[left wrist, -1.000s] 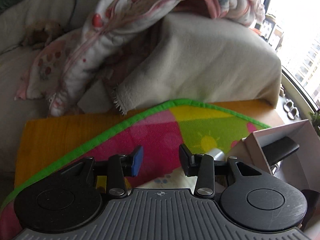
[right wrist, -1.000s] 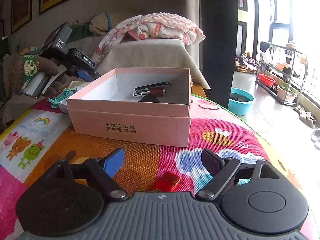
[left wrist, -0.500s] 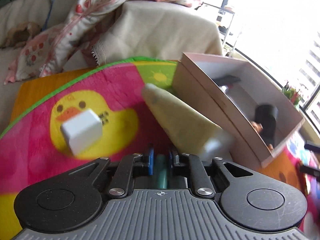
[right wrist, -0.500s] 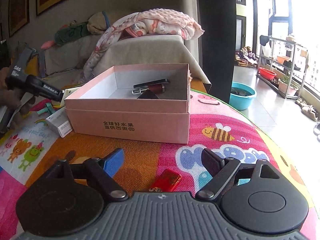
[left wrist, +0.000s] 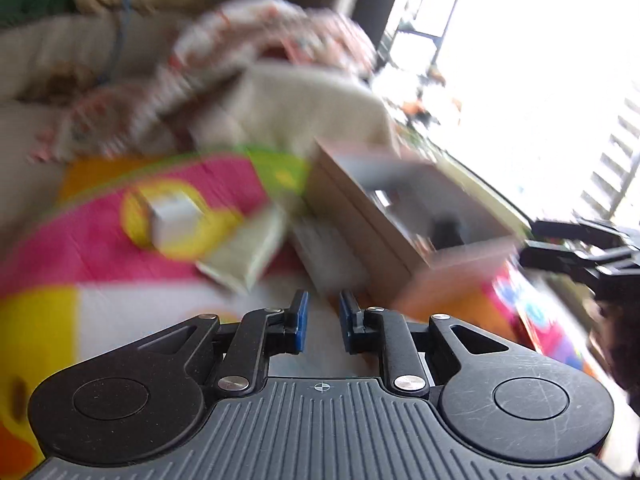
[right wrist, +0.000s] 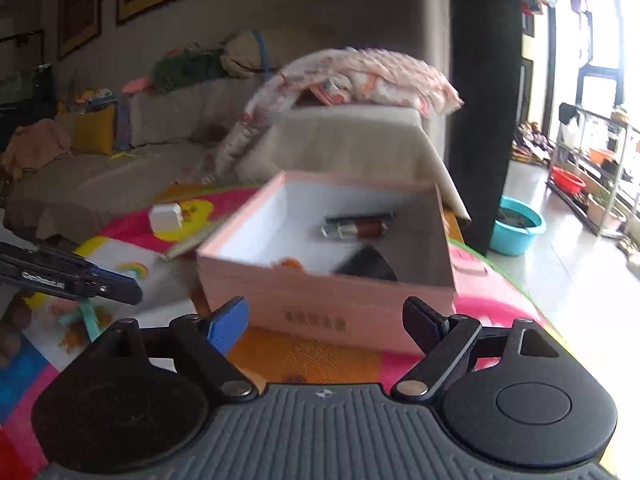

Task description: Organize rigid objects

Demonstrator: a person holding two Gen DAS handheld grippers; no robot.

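Observation:
An open pink box (right wrist: 328,304) stands on the colourful play mat (right wrist: 308,360). Inside it lie a dark pen, a red tube (right wrist: 356,228) and a black object (right wrist: 366,264). A white cube (right wrist: 165,217) sits on the duck print to its left, with a flat pale packet (left wrist: 244,252) beside the box. My left gripper (left wrist: 323,316) is shut, with nothing visible between its blue pads, and it hovers left of the box (left wrist: 400,240). Under it, a teal piece (right wrist: 86,316) lies on the mat. My right gripper (right wrist: 324,316) stands open and empty in front of the box.
Behind the mat is a beige sofa arm (right wrist: 348,140) draped with a pink blanket (right wrist: 372,76). A teal basin (right wrist: 516,226) and a shelf rack (right wrist: 592,168) stand on the floor at right. The left wrist view is motion-blurred.
My left gripper closed from open and swung right, towards the pink box. My right gripper rose, so it now looks down into the box, and the red item below it is out of sight.

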